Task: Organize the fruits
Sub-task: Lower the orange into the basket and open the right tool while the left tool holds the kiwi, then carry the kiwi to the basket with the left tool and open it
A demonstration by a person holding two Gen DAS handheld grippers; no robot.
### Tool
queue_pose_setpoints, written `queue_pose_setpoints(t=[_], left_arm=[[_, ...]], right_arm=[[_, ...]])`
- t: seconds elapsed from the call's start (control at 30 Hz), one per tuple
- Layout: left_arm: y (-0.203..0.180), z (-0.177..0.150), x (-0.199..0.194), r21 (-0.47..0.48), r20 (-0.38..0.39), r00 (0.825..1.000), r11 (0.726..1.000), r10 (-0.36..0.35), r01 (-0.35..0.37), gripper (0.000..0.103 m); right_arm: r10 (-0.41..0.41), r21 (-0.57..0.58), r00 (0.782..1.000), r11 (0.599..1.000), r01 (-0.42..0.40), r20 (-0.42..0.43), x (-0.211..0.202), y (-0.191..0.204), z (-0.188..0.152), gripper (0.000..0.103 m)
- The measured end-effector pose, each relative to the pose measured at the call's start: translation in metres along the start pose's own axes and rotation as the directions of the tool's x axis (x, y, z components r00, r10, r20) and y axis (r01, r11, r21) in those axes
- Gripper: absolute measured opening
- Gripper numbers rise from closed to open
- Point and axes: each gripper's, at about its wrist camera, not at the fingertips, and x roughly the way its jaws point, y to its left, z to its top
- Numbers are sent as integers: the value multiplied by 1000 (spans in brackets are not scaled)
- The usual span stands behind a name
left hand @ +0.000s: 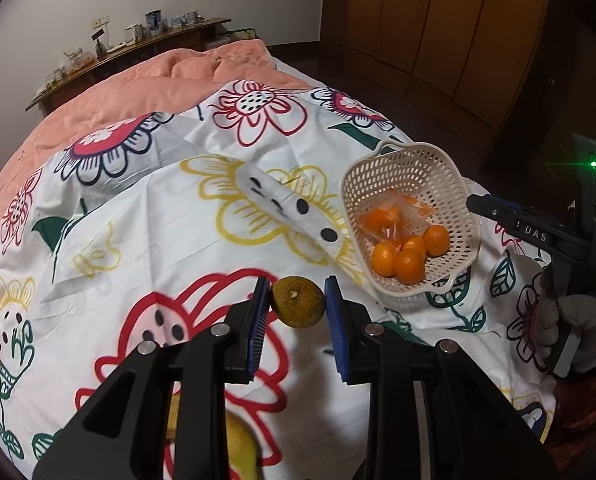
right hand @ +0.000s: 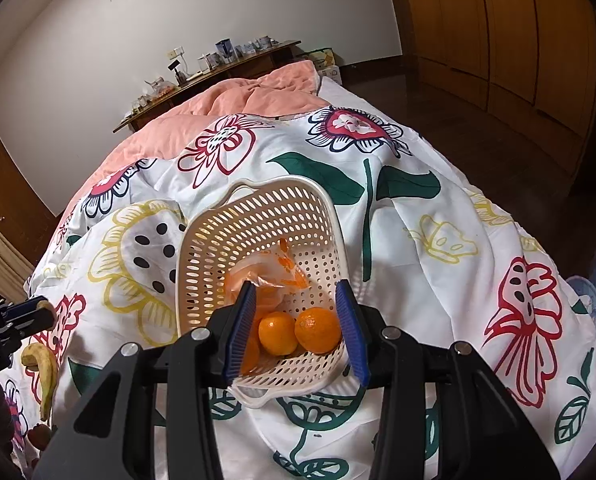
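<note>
Floral bedding [left hand: 201, 240] covers the bed that serves as the work surface, with a pink quilt [left hand: 145, 88] and a wooden sideboard [left hand: 137, 48] behind it. Over this the left gripper [left hand: 295, 304] is clamped on a greenish-brown citrus fruit [left hand: 298, 302], one blue pad on each flank, the stem dimple facing the camera. It looks firm, round and fairly light; its smooth rind could roll out of a grip set off its widest part, so the hold across the middle seems sound. To the right of the fruit and a little farther off sits the white basket [left hand: 402, 168], which already holds small oranges [left hand: 408, 266] and a clear bag [left hand: 394, 216] of more. The basket is thin perforated plastic, likely light and a bit springy. The right gripper [right hand: 300, 332] hangs over the basket's near end, its jaws apart around two oranges [right hand: 318, 330] without touching them. A banana [right hand: 43, 372] lies left of the basket.
</note>
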Motion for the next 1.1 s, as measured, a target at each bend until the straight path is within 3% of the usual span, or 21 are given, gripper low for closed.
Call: queue_pose_setpoints(t=[0.5, 1.1], left_arm=[[-51, 38, 29, 104, -8, 999, 994, -43, 44, 29], [-82, 79, 73, 165, -48, 996, 982, -81, 87, 29]], right_arm=[[26, 24, 1000, 999, -26, 2, 3, -6, -1, 42], [34, 43, 999, 999, -34, -12, 11, -16, -1, 42]])
